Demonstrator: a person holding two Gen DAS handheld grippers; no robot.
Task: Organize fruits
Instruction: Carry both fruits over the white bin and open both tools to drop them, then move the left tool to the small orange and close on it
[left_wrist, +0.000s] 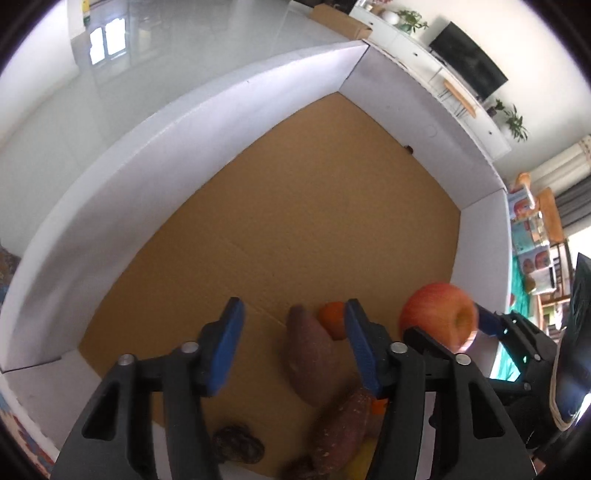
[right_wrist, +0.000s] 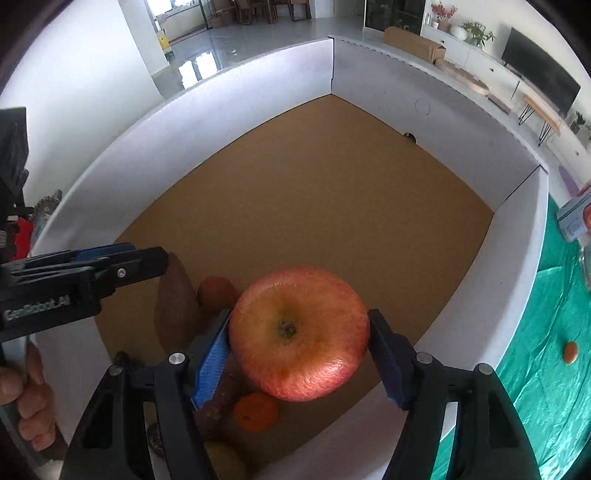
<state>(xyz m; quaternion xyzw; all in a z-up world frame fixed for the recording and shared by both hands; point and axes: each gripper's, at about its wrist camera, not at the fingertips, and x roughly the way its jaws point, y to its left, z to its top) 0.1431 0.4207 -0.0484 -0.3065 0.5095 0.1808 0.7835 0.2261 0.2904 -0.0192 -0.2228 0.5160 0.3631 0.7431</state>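
Observation:
A large red-yellow apple (right_wrist: 299, 334) hangs over the near part of a white-walled box (right_wrist: 258, 88) with a brown cardboard floor, and my right gripper (right_wrist: 298, 321) is shut on it. The left wrist view shows the same apple (left_wrist: 439, 317) at the right. My left gripper (left_wrist: 293, 308) stands open with nothing between its pads, above a purple-brown sweet potato (left_wrist: 310, 354) lying on the box floor. A second sweet potato (left_wrist: 343, 432) lies nearer. A small orange fruit (left_wrist: 332, 319) sits beside the first potato, and another (right_wrist: 256, 411) lies under the apple.
A dark lumpy item (left_wrist: 238, 443) and something yellow (left_wrist: 362, 458) lie by the near wall. Most of the box floor (right_wrist: 314, 192) is bare cardboard. A green cloth (right_wrist: 535, 369) with a small orange piece (right_wrist: 570, 352) lies right of the box. A hand (right_wrist: 26, 387) holds the left gripper's handle.

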